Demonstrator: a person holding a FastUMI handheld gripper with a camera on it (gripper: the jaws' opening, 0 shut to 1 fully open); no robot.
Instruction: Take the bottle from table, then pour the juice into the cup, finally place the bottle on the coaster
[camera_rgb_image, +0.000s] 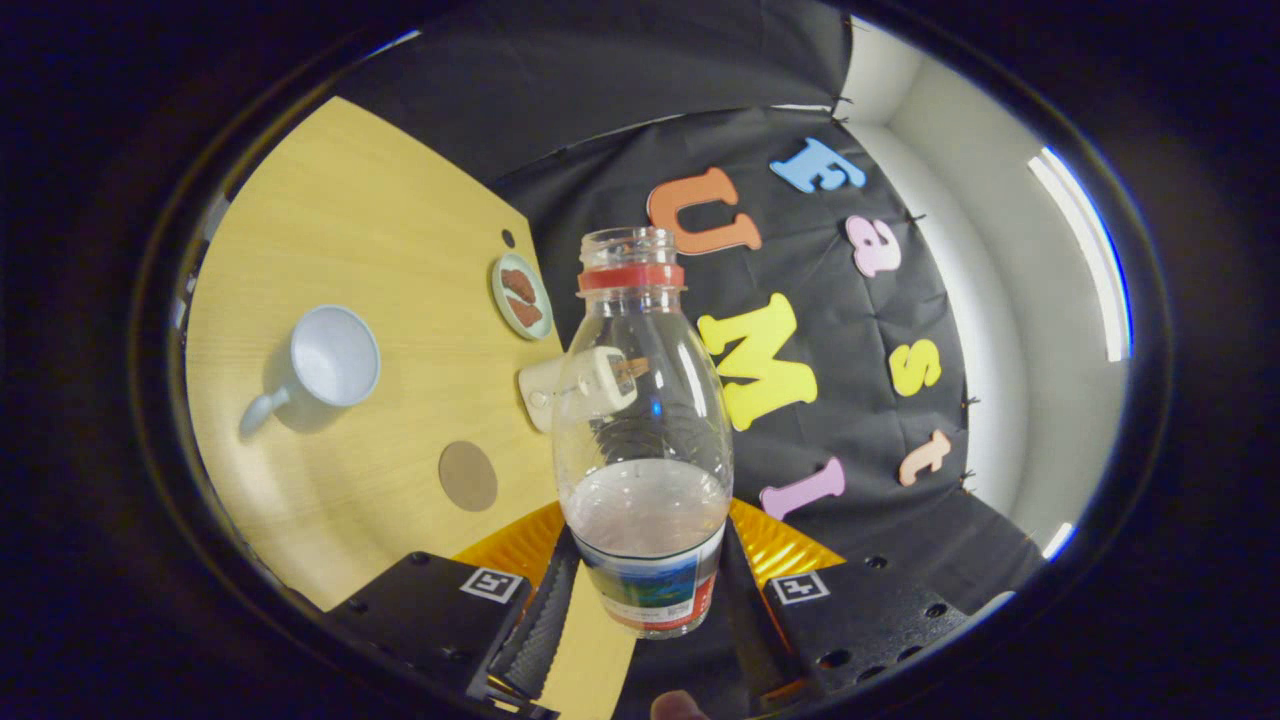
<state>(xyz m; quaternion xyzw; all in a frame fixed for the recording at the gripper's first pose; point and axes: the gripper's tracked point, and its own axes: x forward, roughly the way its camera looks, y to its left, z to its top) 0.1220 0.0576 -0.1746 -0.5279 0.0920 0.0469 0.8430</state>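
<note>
A clear plastic bottle (645, 430) with a red neck ring and no cap stands between my fingers, its labelled base low between them. My gripper (650, 548) is shut on the bottle's lower part, with one finger (548, 625) on each side. A little pale liquid fills the bottom of the bottle. Beyond the fingers and to the left, a white cup (330, 358) with a handle sits on the wooden table (380, 220). A round brown coaster (468, 476) lies on the table between the cup and the bottle. The table looks tilted in this view.
A small plate (521, 295) with brown food pieces sits near the table's far edge. A cream box-like object (545, 392) lies partly hidden behind the bottle. A shiny golden-orange surface (505, 545) shows just ahead of the fingers. The black cloth wall stands behind.
</note>
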